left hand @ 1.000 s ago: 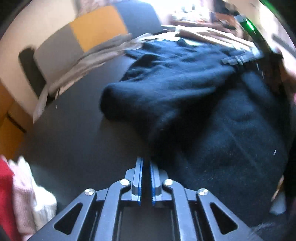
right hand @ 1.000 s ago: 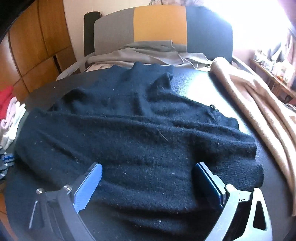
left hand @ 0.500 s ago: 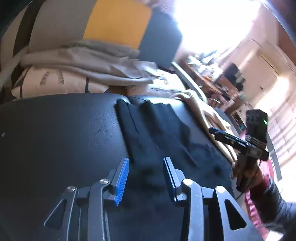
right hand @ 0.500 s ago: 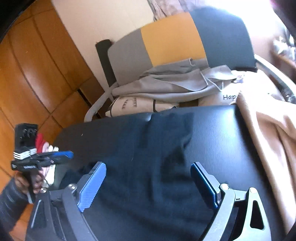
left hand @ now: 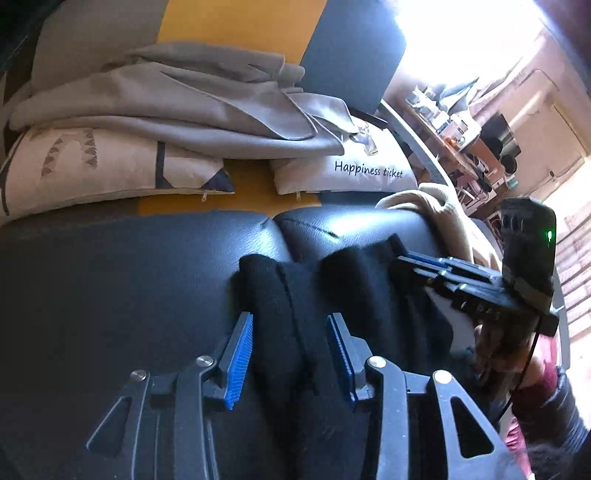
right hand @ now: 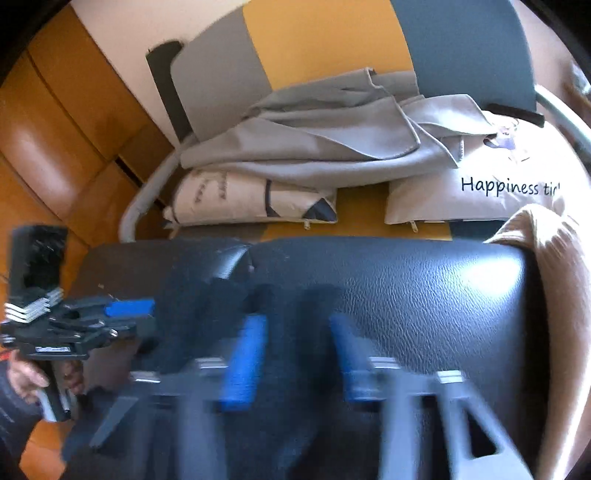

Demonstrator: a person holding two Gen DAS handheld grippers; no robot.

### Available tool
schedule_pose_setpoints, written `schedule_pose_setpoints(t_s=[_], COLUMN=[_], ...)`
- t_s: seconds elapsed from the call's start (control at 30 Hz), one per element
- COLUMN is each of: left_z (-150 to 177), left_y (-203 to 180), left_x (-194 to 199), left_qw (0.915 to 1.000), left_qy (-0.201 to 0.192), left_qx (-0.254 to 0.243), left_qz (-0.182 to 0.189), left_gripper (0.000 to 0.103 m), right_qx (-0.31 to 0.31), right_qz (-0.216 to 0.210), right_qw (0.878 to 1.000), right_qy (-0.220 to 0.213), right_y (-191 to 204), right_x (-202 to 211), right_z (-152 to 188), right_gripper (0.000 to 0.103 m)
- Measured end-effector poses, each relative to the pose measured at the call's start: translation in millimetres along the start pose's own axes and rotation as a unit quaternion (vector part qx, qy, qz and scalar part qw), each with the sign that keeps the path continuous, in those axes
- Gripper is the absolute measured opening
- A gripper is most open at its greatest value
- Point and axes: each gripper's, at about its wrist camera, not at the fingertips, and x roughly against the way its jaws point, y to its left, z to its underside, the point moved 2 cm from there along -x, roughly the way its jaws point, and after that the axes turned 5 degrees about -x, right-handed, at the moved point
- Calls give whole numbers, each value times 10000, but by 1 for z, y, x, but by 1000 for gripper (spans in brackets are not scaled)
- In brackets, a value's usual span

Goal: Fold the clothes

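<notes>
left gripper (left hand: pixel 290 315) low over the black leather seat (left hand: pixel 110 277), pointing steeply down, blue pads either side of a raised ridge of the black sweater (left hand: pixel 273 295); jaws just now closing, cloth filling the gap from pad to pad, so clamped on that fold. bare seat to the left of it, out to the left edge.

black sweater bunched in ridges at the middle of the seat, its far end short of the seat's far edge, the rest running toward the near edge under both tools.

right gripper (left hand: pixel 400 264) just to the right, tips on the sweater's right-hand ridge; jaws just now closing and nearly together, cloth between them, grasping the sweater. badly blurred in its own view, dark cloth between the two blue pads. green light on the block at its back. hand (left hand: pixel 491 343) around the handle below, dark red cuff at the wrist.

beige blanket (left hand: pixel 443 210) draped over the seat's right edge.

beyond the far edge, again from the left: patterned cushion (left hand: pixel 92 170), grey garment (left hand: pixel 184 103) heaped across both cushions, white cushion (left hand: pixel 351 173) lettered "happiness ticket". behind these a backrest (left hand: pixel 229 26) in grey, yellow and dark panels. cluttered shelves far right, too bright and small to read.
</notes>
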Motion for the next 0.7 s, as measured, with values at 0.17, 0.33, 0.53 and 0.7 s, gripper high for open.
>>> schedule_pose_setpoints(t_s=[0.17, 0.33, 0.53, 0.7], left_z=[-2, 13, 57, 111], left_y=[-5, -29, -58, -80], left_x=[7, 56, 120, 157], left_qw=[9997, 9958, 9868, 9827], left_qy=[-216, -837, -1410, -1625], left_qx=[-9, -331, -588, -669], left_qz=[-101, 181, 536, 590], left_gripper=[5, 5, 5, 4], right_qx=[88, 78, 150, 59], right_qz=[-28, -226, -549, -830], right_qw=[9999, 9997, 9976, 9946], right_qy=[69, -61, -395, -627], right_y=[5, 16, 40, 58], right_x=[-1, 25, 84, 135], right_z=[-3, 1, 28, 76], right_gripper=[11, 11, 11, 11])
